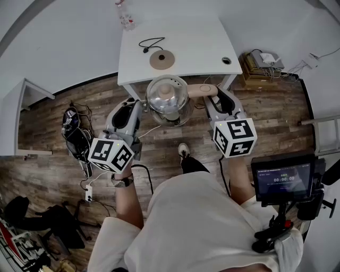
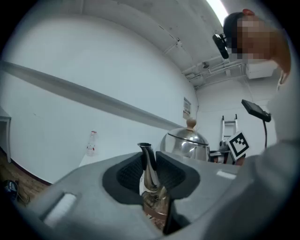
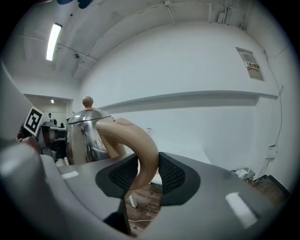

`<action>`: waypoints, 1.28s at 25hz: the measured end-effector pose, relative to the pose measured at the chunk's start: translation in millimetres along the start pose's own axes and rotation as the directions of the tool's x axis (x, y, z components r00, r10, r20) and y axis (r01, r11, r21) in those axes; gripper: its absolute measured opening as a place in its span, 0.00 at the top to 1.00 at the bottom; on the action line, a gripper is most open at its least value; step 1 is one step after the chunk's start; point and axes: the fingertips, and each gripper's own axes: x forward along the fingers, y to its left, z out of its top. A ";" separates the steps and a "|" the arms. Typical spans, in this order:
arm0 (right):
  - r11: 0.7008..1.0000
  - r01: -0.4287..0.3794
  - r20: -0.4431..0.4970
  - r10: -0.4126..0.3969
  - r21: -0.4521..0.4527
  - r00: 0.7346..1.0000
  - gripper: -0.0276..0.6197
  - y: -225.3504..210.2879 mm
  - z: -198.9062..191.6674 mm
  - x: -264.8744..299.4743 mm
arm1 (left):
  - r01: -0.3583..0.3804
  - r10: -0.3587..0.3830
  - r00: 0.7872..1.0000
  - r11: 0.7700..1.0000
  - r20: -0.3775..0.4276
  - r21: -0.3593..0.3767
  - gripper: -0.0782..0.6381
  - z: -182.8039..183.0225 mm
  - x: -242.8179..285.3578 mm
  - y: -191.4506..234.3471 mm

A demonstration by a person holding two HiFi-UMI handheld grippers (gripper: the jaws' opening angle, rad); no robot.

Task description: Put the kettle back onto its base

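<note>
A shiny steel kettle with a wooden knob hangs in the air in front of the white table, carried between both grippers. My left gripper is shut on the kettle's spout, which stands between its black pads. My right gripper is shut on the tan handle, with the kettle body to its left. The round tan base lies on the table beyond the kettle, its black cord coiled behind it.
A clear bottle stands at the table's far left corner. A box of devices and cables sits on the floor to the table's right, dark bags to the left. A screen on a stand is at my right.
</note>
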 end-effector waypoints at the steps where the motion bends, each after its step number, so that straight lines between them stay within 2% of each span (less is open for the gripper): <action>1: 1.000 -0.004 -0.005 0.004 0.005 1.000 0.74 -1.7 -0.6 1.9 | 0.004 -0.004 1.000 1.000 -0.005 -0.001 0.77 0.2 2.0 0.1; 5: 1.000 0.002 -0.025 -0.001 0.024 1.000 0.74 -6.5 -10.0 -4.1 | 0.011 -0.012 1.000 1.000 -0.026 -0.011 0.77 -7.4 1.1 -8.3; 10: 0.999 0.001 0.002 -0.002 0.036 1.000 0.74 36.4 -21.8 -80.3 | 0.028 -0.028 1.000 1.000 -0.005 0.002 0.77 -11.4 -75.3 -49.7; 13: 0.999 -0.004 0.006 0.004 0.043 1.000 0.73 49.6 -24.1 -98.0 | 0.027 -0.027 1.000 1.000 0.000 0.006 0.77 -10.3 -95.1 -57.5; 22: 0.998 -0.014 0.009 0.014 0.058 1.000 0.73 56.2 -24.2 -93.9 | 0.025 -0.025 1.000 1.000 -0.002 0.014 0.77 -8.9 -97.9 -50.6; 32: 0.998 -0.011 0.005 0.011 0.064 1.000 0.73 43.4 -14.1 -61.9 | 0.031 -0.031 1.000 0.999 -0.001 0.011 0.77 -2.9 -68.8 -30.1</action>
